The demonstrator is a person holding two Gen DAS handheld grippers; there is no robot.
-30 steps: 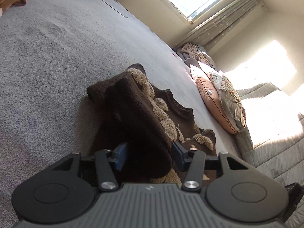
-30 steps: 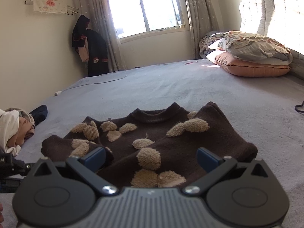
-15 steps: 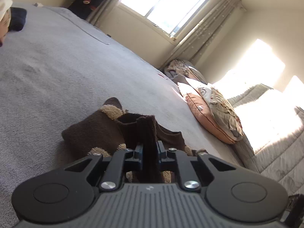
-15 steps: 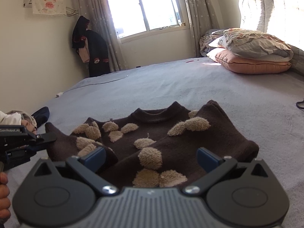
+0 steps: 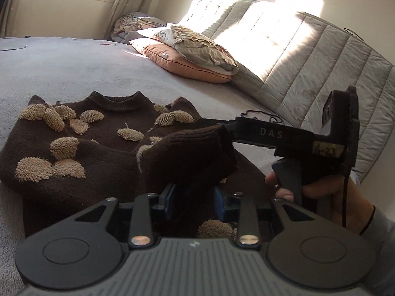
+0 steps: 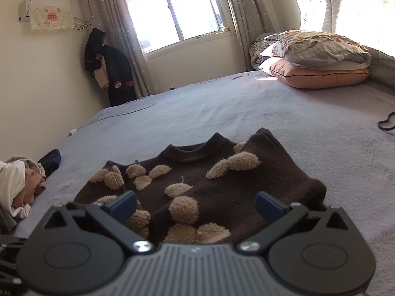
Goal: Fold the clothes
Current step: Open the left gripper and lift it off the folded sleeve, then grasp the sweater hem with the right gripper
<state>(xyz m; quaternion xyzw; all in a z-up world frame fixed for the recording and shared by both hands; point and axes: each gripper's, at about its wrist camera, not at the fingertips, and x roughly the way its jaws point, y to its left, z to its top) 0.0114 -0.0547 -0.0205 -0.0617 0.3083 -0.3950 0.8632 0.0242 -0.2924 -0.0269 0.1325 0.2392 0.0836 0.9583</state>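
A dark brown sweater [image 5: 103, 133] with tan fuzzy patches lies flat on the grey bed, neck hole away from me. Its sleeve cuff [image 5: 195, 155] lies bunched across the body, just ahead of my left gripper [image 5: 195, 198]. The left jaws are opening, and the dark knit sits loosely between the blue pads. A hand [image 5: 321, 192] holds the right gripper's black frame at the right, with one finger reaching behind the cuff. In the right wrist view, my right gripper [image 6: 196, 203] stands wide open over the sweater [image 6: 222, 190], near its lower part, with nothing pinched.
Stacked pillows [image 6: 318, 69] lie at the far right against a padded headboard [image 5: 308, 56]. A pile of clothes [image 6: 14, 190] sits at the bed's left edge. A black cord [image 6: 386, 123] lies on the cover at the right. Dark garments [image 6: 108, 66] hang in the corner.
The left gripper closed on the sleeve, rolled level and swung across over the sweater body, then its jaws widened. The right gripper stayed put and open.
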